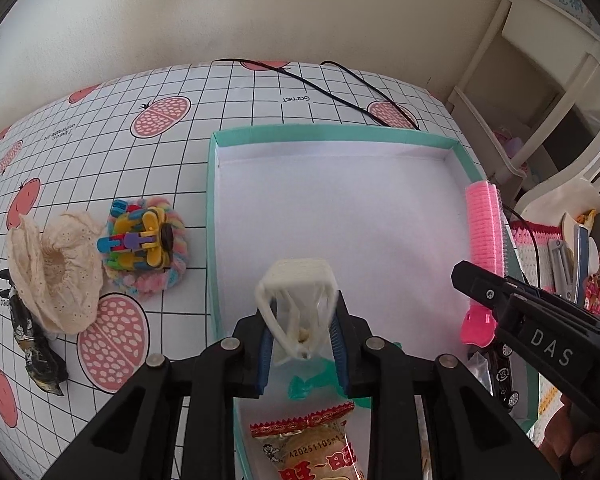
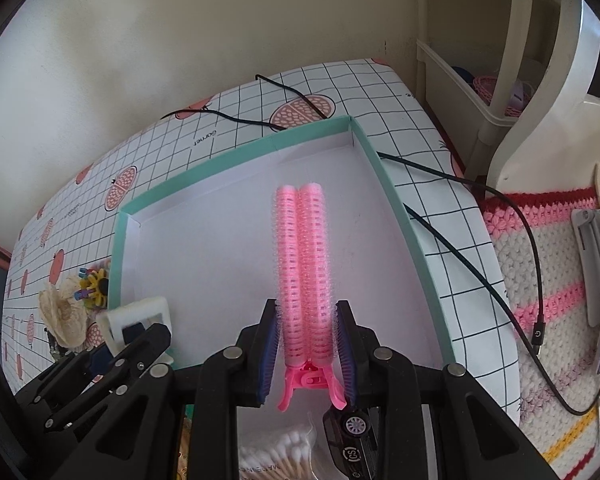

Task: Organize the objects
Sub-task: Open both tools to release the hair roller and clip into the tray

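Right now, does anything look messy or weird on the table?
Yes. Outside the teal box, a lace scrunchie, a colourful block toy on a fluffy pastel scrunchie, and a black wrapper lie heaped.

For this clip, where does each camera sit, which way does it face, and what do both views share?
Left wrist: sits on the left gripper, facing down into the teal box; its fingers hold a white clip; the right gripper and part of a hand show.
Right wrist: sits on the right gripper, facing the same box; it holds a pink roller clip; the left gripper shows lower left.
Shared: box, both clips, grid tablecloth.
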The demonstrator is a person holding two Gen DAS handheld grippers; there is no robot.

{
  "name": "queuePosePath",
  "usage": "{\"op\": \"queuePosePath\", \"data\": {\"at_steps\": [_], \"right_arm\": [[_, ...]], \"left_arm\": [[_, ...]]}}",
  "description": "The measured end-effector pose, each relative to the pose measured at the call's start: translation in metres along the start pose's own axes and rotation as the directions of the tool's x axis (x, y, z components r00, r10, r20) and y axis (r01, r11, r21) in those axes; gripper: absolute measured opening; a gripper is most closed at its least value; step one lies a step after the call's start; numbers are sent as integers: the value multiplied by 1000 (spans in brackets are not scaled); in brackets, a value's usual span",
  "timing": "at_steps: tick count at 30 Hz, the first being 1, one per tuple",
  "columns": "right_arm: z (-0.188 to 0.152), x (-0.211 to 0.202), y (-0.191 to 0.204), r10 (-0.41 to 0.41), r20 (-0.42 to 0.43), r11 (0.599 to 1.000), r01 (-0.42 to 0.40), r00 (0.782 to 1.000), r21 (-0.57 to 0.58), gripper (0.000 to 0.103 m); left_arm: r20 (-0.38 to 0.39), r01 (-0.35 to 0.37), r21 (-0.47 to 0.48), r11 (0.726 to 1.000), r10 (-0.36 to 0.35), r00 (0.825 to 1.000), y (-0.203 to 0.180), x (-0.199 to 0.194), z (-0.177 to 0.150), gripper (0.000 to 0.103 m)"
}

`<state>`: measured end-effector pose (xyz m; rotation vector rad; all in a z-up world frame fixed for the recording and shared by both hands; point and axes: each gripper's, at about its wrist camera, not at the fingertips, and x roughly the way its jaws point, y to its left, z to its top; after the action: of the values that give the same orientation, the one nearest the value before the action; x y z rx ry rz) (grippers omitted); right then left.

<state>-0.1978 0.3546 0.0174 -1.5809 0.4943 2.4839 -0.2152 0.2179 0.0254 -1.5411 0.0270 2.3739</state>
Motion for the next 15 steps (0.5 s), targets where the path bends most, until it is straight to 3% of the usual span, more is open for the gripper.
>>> {"op": "queuePosePath", "data": {"at_steps": [12, 15], "right_arm": [[-1, 3, 1, -10, -16, 1000, 10, 1000, -2, 30], [-1, 3, 2, -15, -16, 1000, 15, 1000, -3, 36]], "left_arm": [[0, 24, -5, 1000, -24, 1000, -1, -2, 3, 27], [1, 29, -12, 999, -29, 1000, 0, -4, 4, 27]]}}
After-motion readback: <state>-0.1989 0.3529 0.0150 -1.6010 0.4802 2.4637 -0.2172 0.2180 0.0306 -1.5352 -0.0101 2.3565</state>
